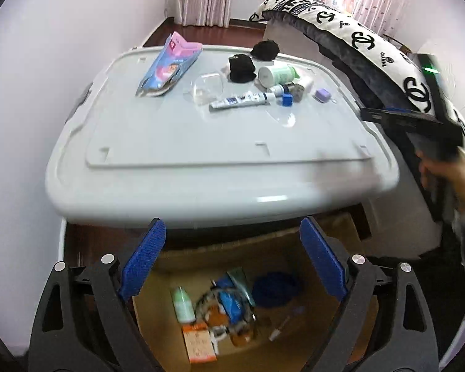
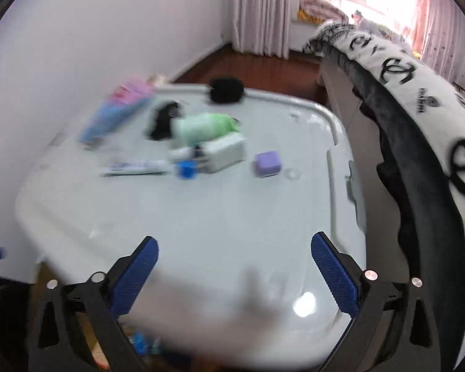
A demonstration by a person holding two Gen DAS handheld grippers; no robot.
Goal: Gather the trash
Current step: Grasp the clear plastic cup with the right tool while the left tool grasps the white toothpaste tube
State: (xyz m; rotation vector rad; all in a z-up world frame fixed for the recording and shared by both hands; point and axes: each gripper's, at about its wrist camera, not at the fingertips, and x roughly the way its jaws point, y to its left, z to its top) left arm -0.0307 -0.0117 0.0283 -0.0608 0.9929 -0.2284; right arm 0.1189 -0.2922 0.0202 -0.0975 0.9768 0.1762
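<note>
Left wrist view: the bedroom, with curtains and a bed at right, is filled by a pale bin lid (image 1: 176, 142) bearing trash well ahead. A cardboard box (image 1: 310, 316) lies directly below the left gripper (image 1: 232, 260), released and empty. The right gripper (image 2: 234, 274), likewise spread empty, is nearer the toothpaste tube (image 2: 136, 167), laid crosswise.
</note>
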